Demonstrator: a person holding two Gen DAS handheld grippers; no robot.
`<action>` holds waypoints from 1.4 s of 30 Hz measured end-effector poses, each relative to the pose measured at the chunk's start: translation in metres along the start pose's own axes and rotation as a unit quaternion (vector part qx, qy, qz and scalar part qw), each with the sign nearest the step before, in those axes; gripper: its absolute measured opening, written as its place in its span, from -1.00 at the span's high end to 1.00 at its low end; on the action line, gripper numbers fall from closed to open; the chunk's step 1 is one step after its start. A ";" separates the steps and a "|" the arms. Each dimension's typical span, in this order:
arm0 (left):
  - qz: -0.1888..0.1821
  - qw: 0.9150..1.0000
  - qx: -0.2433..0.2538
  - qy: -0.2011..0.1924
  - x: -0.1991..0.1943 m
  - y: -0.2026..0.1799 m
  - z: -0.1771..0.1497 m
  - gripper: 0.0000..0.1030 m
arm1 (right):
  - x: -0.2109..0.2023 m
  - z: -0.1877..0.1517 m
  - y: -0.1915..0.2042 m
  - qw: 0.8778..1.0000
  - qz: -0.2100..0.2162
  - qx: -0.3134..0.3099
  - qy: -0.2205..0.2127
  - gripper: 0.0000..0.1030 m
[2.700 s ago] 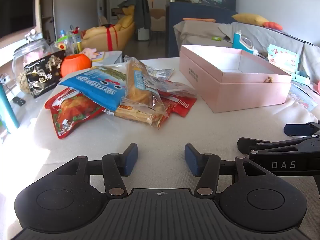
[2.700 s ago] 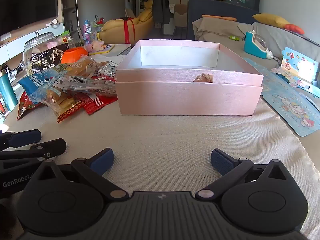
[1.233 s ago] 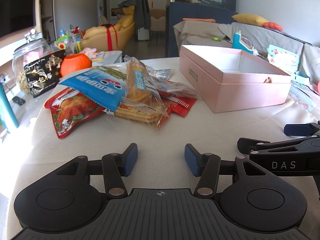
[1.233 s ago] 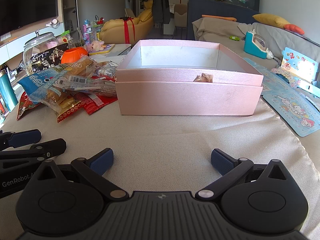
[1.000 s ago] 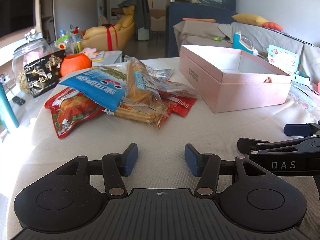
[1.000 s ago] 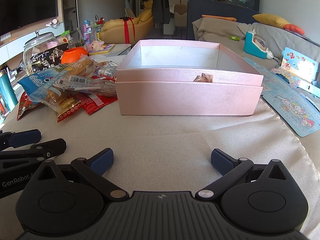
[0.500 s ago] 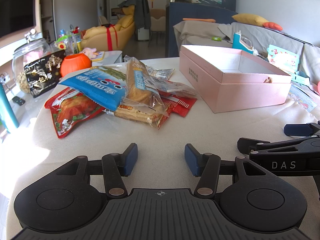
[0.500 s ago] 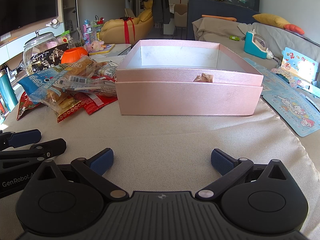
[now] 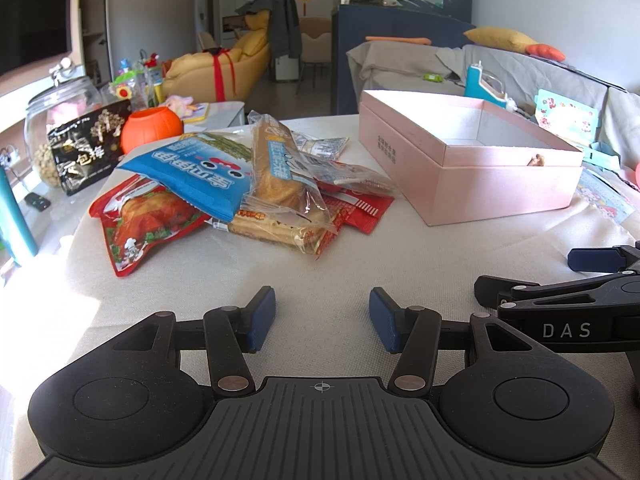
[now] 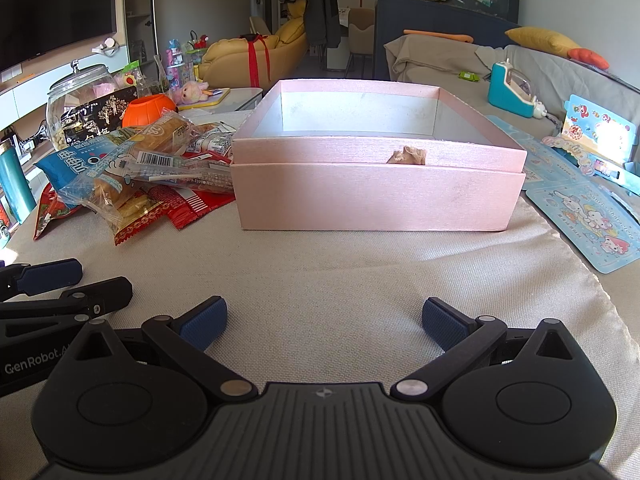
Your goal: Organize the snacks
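Two hand-held grippers rest low over a beige cloth-covered table [image 10: 360,280] in a sunlit living room, side by side and holding nothing: the left gripper [image 9: 322,318] with its blue-padded fingers moderately parted, the right gripper [image 10: 324,320] spread wider. White lettering reads "DAS" on the right gripper's body in the left wrist view, and "GenRobot.A", cut off there, on the left gripper's body in the right wrist view. Ahead of the right gripper sits an open pink box [image 10: 378,196], small dark print on its end wall too fine to read. Just left of the box lies the pile of snacks [image 9: 248,188]: a blue bag [image 9: 192,168] with white Chinese characters, a red packet [image 9: 140,220] picturing roast chicken underneath it, a clear-wrapped bread [image 9: 276,176] on top, and a clear wrapper with a barcode [image 10: 154,156]. Behind the pile stand a black bag [image 9: 86,148] with pale Chinese characters, leaning against a glass jar [image 9: 60,100], and an orange pumpkin-shaped pot [image 9: 150,128]. Right of the box lie cartoon sticker sheets [image 10: 588,220].
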State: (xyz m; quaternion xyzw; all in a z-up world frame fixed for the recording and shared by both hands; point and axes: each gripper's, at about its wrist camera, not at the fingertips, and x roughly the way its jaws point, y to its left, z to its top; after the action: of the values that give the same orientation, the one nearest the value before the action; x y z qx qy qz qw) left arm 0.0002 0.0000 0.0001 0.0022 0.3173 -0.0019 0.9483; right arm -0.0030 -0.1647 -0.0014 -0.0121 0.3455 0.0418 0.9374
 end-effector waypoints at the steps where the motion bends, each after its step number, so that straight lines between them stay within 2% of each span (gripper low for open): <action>1: 0.000 1.000 0.000 0.000 0.000 0.000 0.000 -0.11 | 0.000 0.000 0.000 1.000 0.000 -0.001 0.000 -1.00; 15: -0.001 1.000 0.005 0.000 0.000 -0.002 0.002 -0.11 | 0.004 0.004 0.000 1.000 0.010 -0.005 0.005 -1.00; 18: -0.016 1.000 0.024 0.002 0.001 0.003 0.002 -0.11 | 0.003 0.013 -0.003 0.999 0.018 0.009 0.044 -1.00; 20: -0.030 0.999 0.016 0.003 -0.004 0.012 0.004 -0.10 | 0.002 0.016 -0.004 0.998 0.015 0.018 0.064 -1.00; 24: -0.051 0.998 -0.001 -0.021 -0.020 0.039 0.015 -0.09 | 0.004 0.013 0.001 0.998 0.010 -0.009 0.062 -1.00; 26: -0.057 0.998 -0.015 -0.031 -0.027 0.056 0.024 -0.09 | 0.005 0.016 0.000 0.997 0.021 -0.022 0.066 -1.00; 28: -0.059 0.997 -0.029 -0.036 -0.028 0.074 0.036 -0.09 | 0.007 0.029 -0.002 0.995 0.064 -0.025 0.077 -0.98; 30: -0.052 0.997 -0.046 -0.037 -0.027 0.091 0.044 -0.09 | 0.006 0.046 -0.007 0.993 0.106 0.004 0.053 -0.98; 33: -0.055 0.995 -0.075 -0.038 -0.022 0.111 0.054 -0.08 | 0.013 0.075 -0.009 0.992 0.121 0.031 0.010 -0.99; 37: -0.073 0.993 -0.078 -0.050 -0.019 0.122 0.070 -0.08 | 0.045 0.103 -0.004 0.987 0.136 0.077 0.031 -1.00; 40: -0.086 0.992 -0.067 -0.061 -0.019 0.122 0.085 -0.08 | 0.075 0.113 0.009 0.985 0.141 0.087 0.057 -0.99; 42: -0.097 0.992 -0.056 -0.064 -0.017 0.116 0.094 -0.08 | 0.097 0.113 0.023 0.982 0.146 0.083 0.084 -0.90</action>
State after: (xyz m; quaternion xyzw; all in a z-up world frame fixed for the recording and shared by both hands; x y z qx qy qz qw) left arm 0.0440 0.1150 0.0861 -0.0819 0.2545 -0.0762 0.9606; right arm 0.1418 -0.1295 0.0220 0.1128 0.4233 0.1484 0.8866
